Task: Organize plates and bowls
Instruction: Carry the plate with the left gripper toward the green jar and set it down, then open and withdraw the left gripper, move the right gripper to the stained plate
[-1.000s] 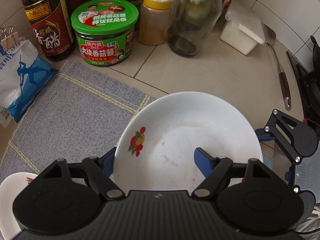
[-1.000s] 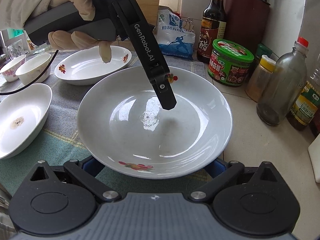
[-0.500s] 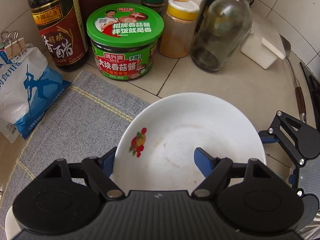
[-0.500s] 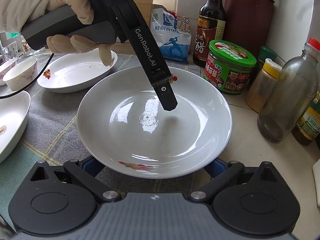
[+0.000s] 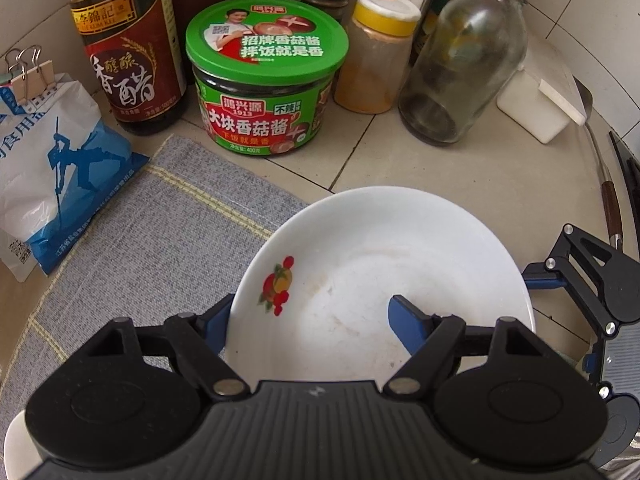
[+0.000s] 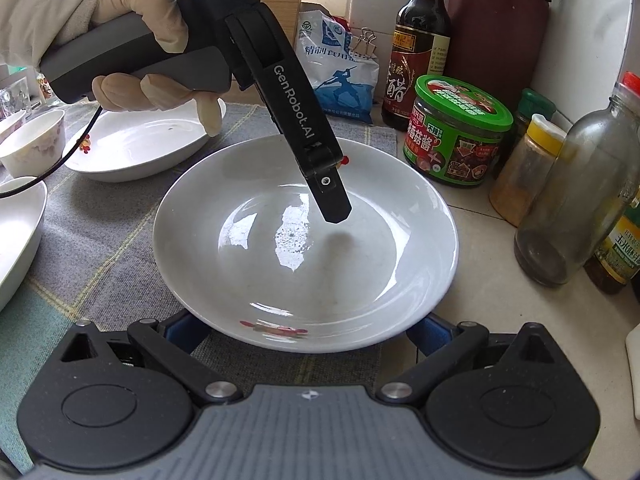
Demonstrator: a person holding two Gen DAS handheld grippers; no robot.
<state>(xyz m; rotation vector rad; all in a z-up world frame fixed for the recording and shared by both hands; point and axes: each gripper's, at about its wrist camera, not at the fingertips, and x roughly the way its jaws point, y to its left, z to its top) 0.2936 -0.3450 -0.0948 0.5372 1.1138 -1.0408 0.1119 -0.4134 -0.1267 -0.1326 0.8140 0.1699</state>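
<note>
White deep plate [image 6: 280, 264] between two tools, now nearer the jars at the far right of the tiled worktop [image 5: 460, 168].
Grey woven mat [image 5: 160, 240] has slipped back and the green-lidded jar [image 5: 266, 80] looms closer than a second ago. The plate now overhangs the mat's right edge onto tile, so it is probably near its set-down spot. Being round, it has no long axis; it faces open side up, about level. Left tool [image 5: 310, 316] straddles the far rim, spread, its jaws just opening slightly. Right tool [image 6: 304, 330] has its fingers hidden under the near rim, so I cannot tell its grip.
</note>
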